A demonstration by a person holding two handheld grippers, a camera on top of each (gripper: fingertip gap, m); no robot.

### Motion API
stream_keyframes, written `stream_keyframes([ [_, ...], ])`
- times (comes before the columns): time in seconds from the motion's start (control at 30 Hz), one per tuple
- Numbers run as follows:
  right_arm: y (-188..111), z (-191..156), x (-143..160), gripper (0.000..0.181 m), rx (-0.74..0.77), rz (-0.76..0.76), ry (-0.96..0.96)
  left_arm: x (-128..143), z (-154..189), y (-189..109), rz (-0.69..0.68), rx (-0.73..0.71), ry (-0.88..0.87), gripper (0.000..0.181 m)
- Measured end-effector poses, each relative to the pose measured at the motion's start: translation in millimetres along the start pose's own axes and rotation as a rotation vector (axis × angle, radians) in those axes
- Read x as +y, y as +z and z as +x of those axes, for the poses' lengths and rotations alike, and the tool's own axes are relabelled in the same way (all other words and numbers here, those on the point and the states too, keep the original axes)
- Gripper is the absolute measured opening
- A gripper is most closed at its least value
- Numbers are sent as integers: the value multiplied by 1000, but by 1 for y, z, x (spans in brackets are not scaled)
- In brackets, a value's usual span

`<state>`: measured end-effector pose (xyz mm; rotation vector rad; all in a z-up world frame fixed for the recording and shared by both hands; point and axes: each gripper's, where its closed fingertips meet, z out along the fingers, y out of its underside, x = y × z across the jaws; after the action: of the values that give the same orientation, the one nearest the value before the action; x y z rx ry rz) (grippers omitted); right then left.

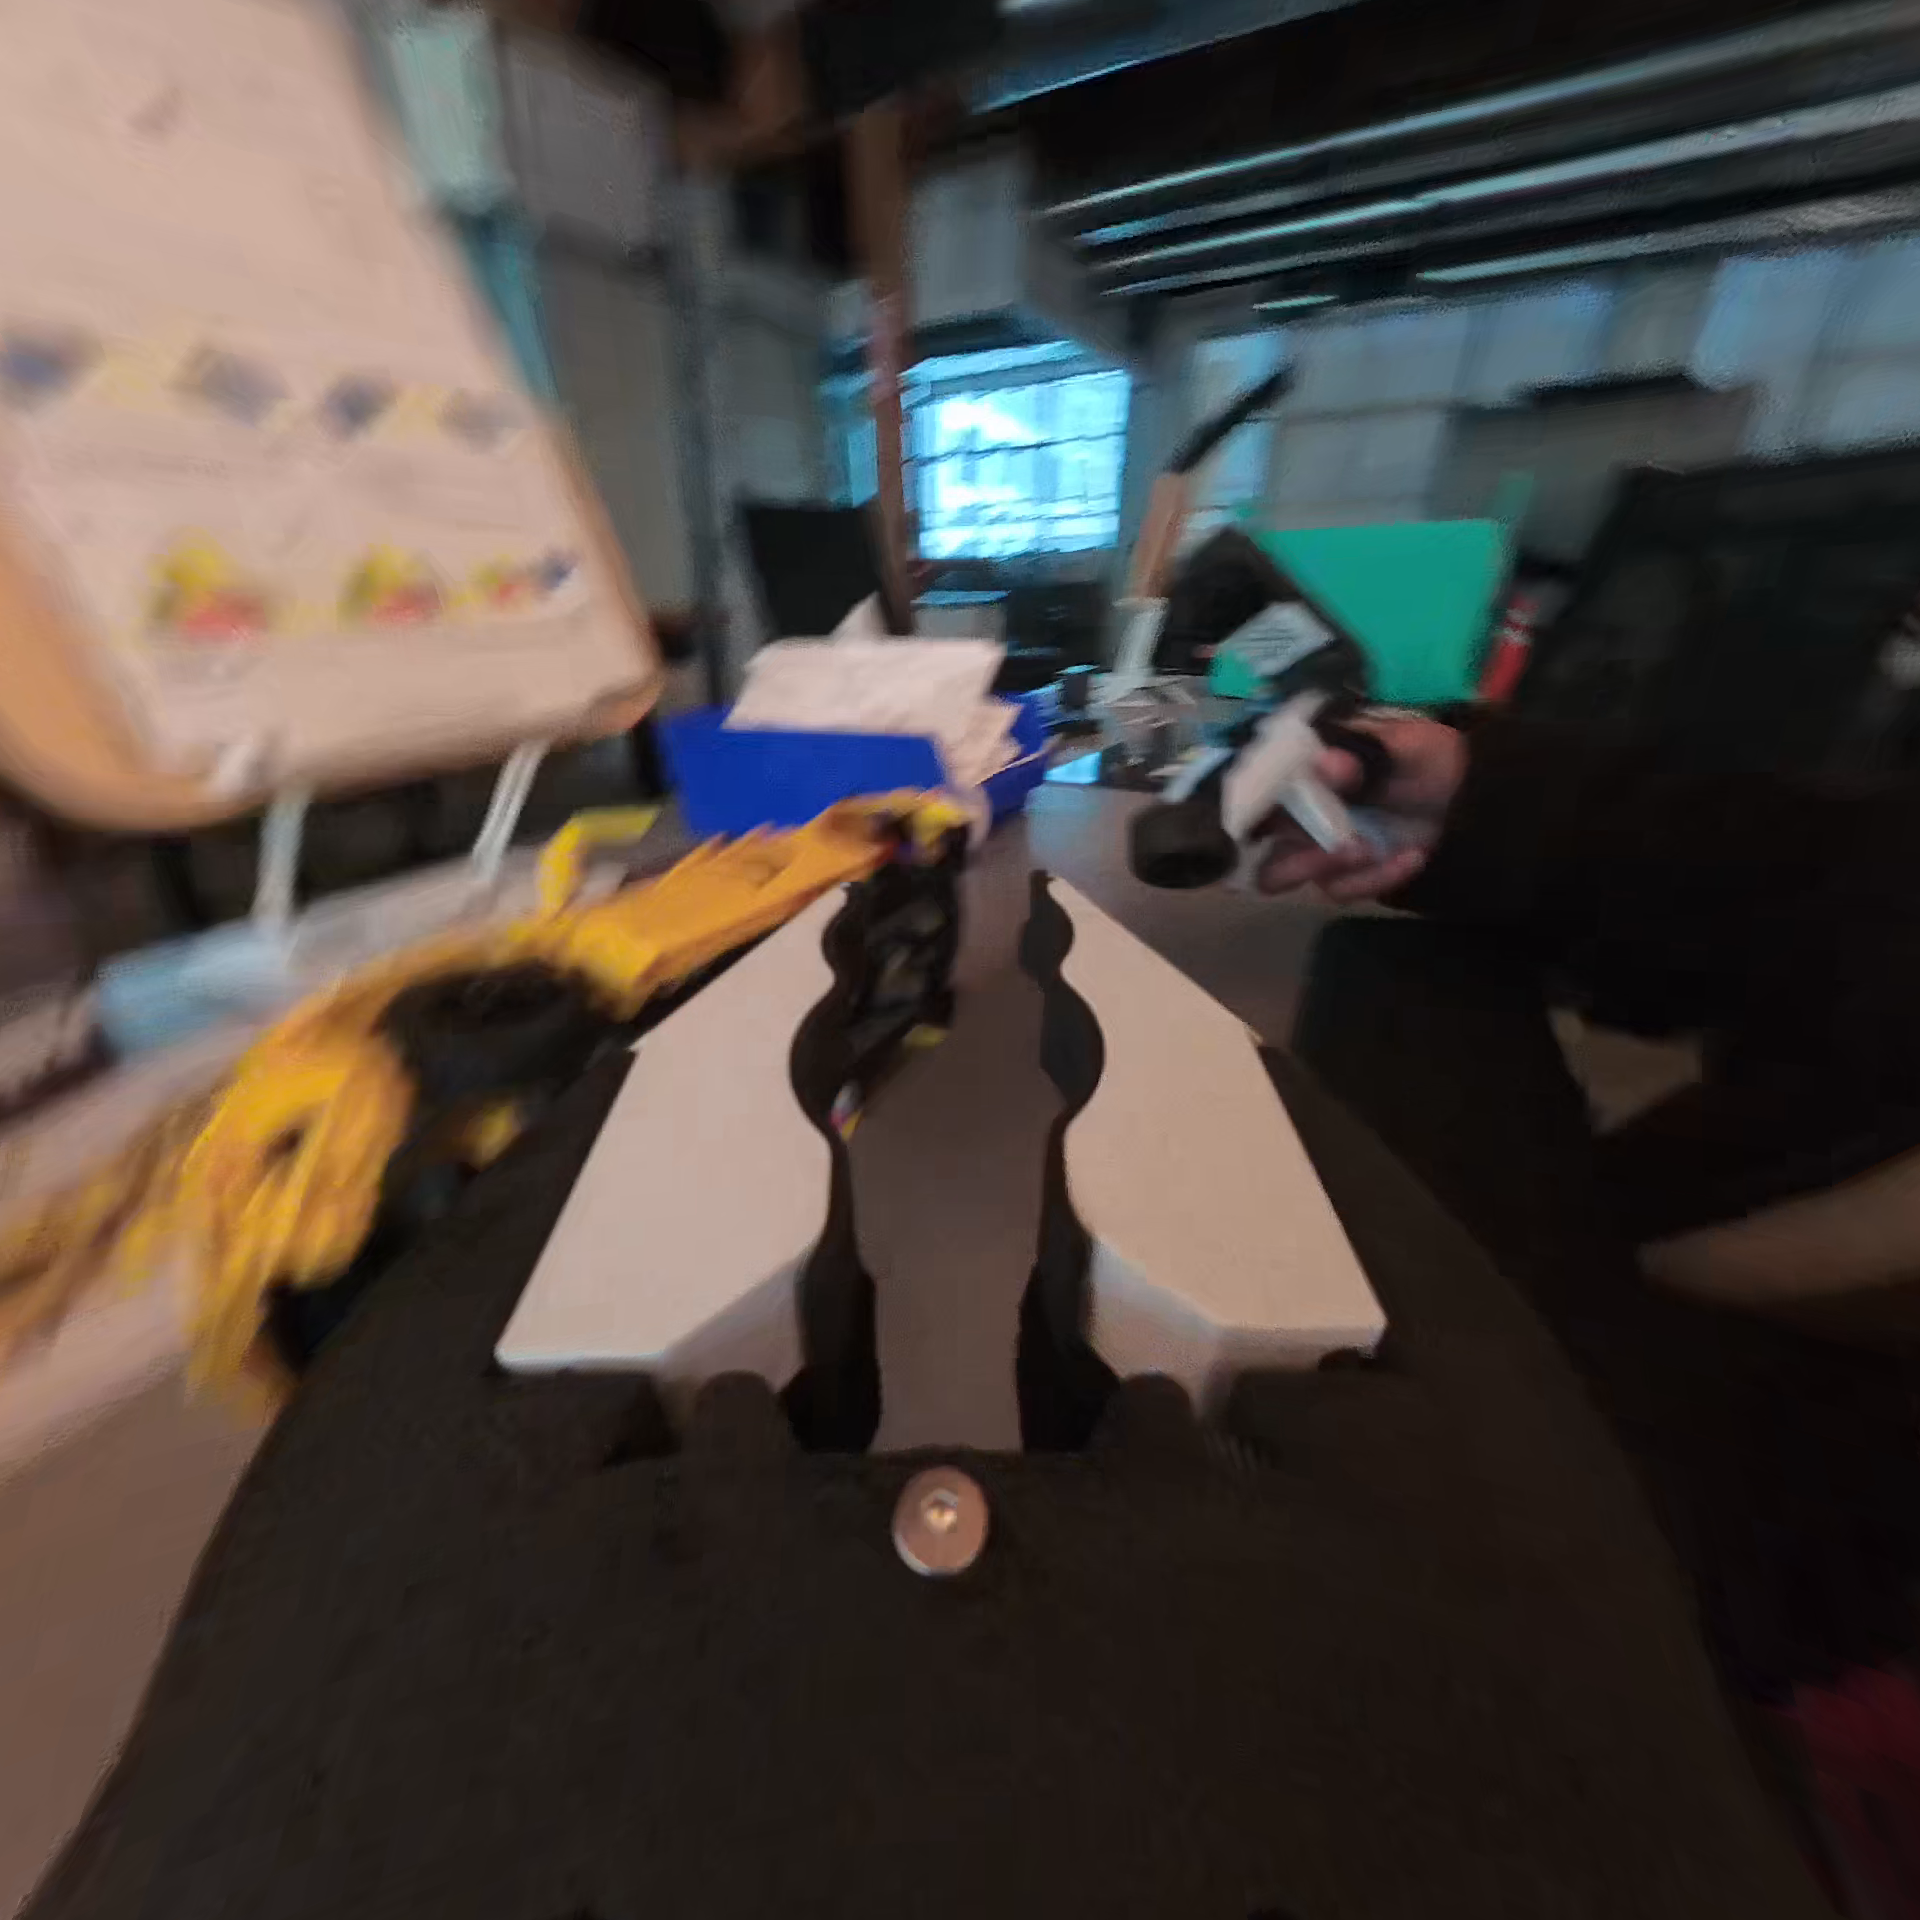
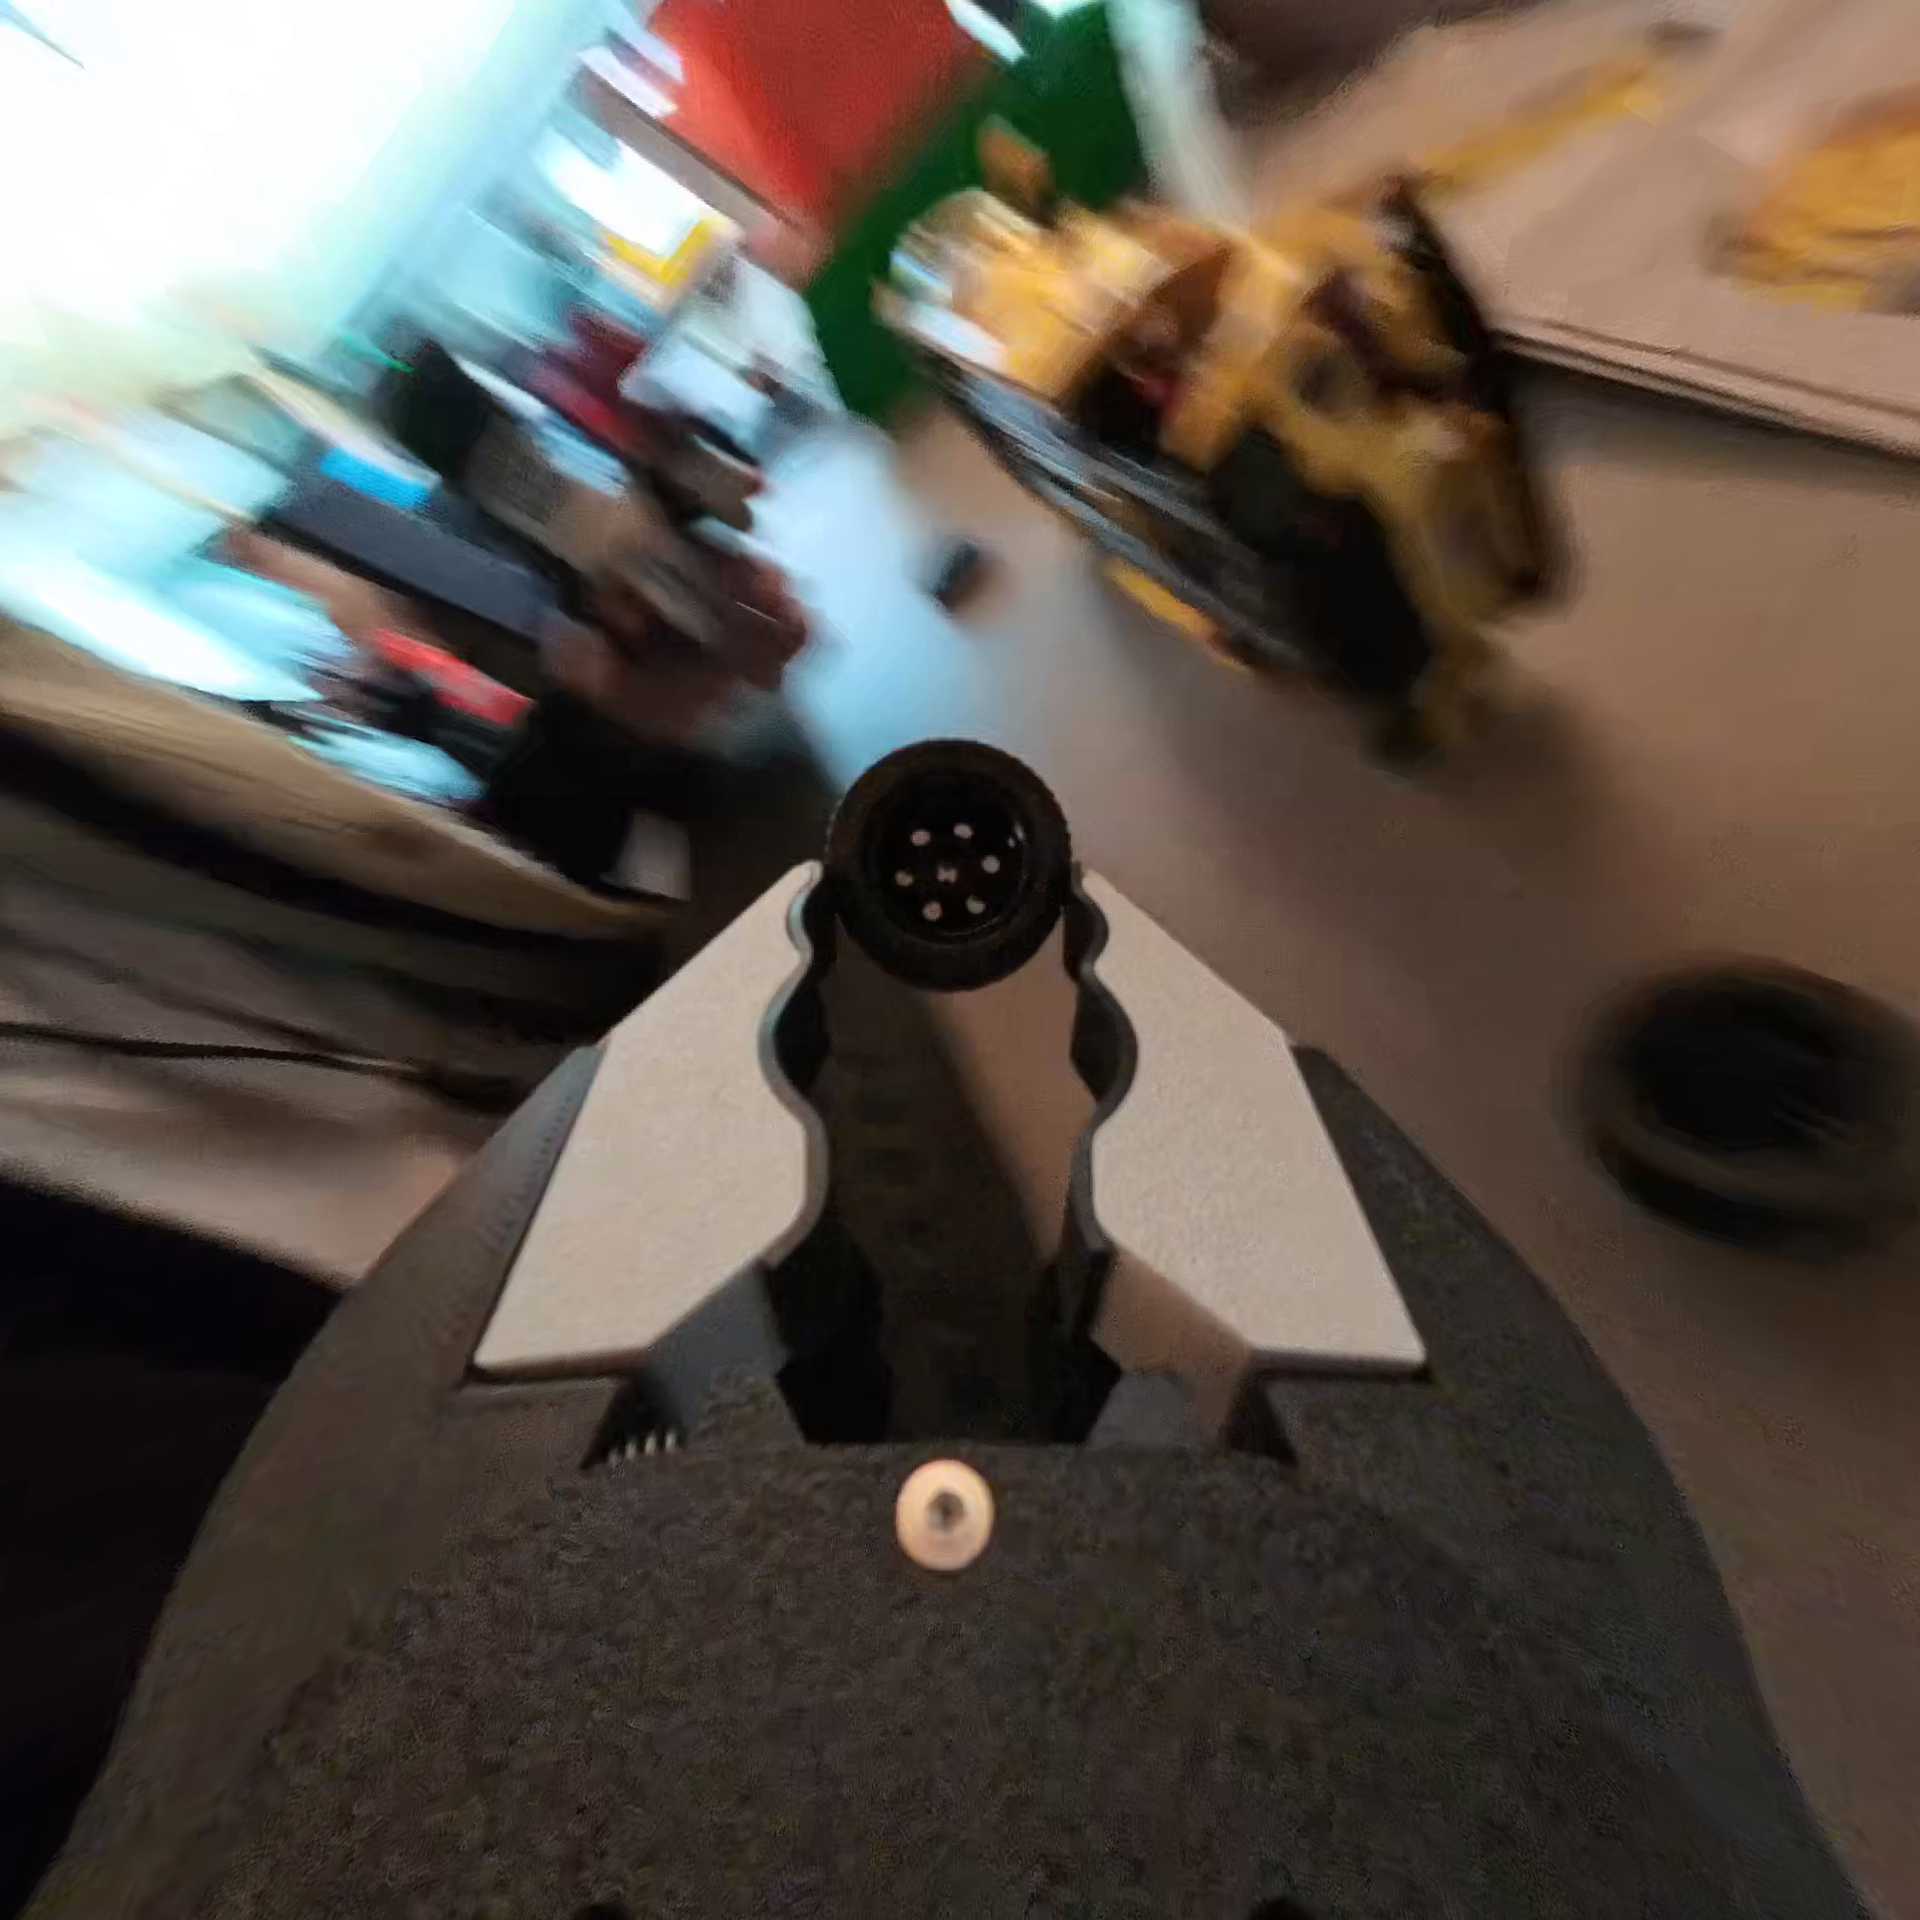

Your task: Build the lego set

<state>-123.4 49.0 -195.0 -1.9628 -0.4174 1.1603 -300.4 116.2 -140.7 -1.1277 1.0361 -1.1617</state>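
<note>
Pinching a small black wheel point(image 2: 948, 864) right at our fingertips, our right gripper point(image 2: 951, 914) has its jaws drawn in on either side of the tyre, hub facing us. Just off to the right, a second black tyre point(image 2: 1745, 1101) lies flat on the grey table point(image 2: 1299, 935). Farther up sits the yellow-and-black lego model point(image 2: 1320, 416), badly blurred. Over on our left gripper point(image 1: 940, 904), the jaws stand a little apart, and something dark and crumpled point(image 1: 899, 966) sits against the left finger; we cannot tell whether it is gripped. The model crowds the left side there. Beyond it stand the propped instruction booklet point(image 1: 281, 468) and a blue bin point(image 1: 810, 769).
</note>
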Motion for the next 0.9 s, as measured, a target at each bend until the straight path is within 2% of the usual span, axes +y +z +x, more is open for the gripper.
stream_keyframes([
  [0.07, 4, -54, -19, 43, -392, 107, 135, -8, 44, 22, -31, 161, 111, 35],
  [0.1, 6, -72, -25, 43, -535, 132, 193, -14, 62, 32, -52, 240, 116, 35],
  [0.17, 15, -93, -31, 43, -728, 125, 323, -29, 99, 46, -68, 434, 89, 36],
  [0.23, 21, -114, -33, 43, -913, 107, 415, -41, 114, 59, -83, 536, 80, 36],
  [0.37, 37, -139, -29, 43, -1042, 59, 470, -50, 114, 76, -80, 620, 43, 39],
  [0.43, 45, -140, -27, 43, -1012, 45, 460, -53, 120, 72, -81, 696, -11, 39],
  [0.5, 47, -139, -26, 43, -1015, 41, 473, -46, 120, 73, -110, 702, -1, 25],
  [0.57, 50, -132, -25, 44, -962, 50, 469, -40, 115, 73, -170, 688, -70, 24],
  [0.67, 57, -99, -34, 50, -701, 151, 320, -21, 90, 77, -368, 581, -343, 23],
  [0.77, 57, -60, -46, 56, -222, 250, -57, -13, 55, 84, -316, 449, -608, 22],
  [0.83, 60, -51, -48, 66, 31, 237, -358, -3, 37, 86, -295, 394, -766, 22],
  [0.9, 66, -45, -50, 67, 258, 195, -585, 11, 27, 87, -301, 352, -843, 22],
])
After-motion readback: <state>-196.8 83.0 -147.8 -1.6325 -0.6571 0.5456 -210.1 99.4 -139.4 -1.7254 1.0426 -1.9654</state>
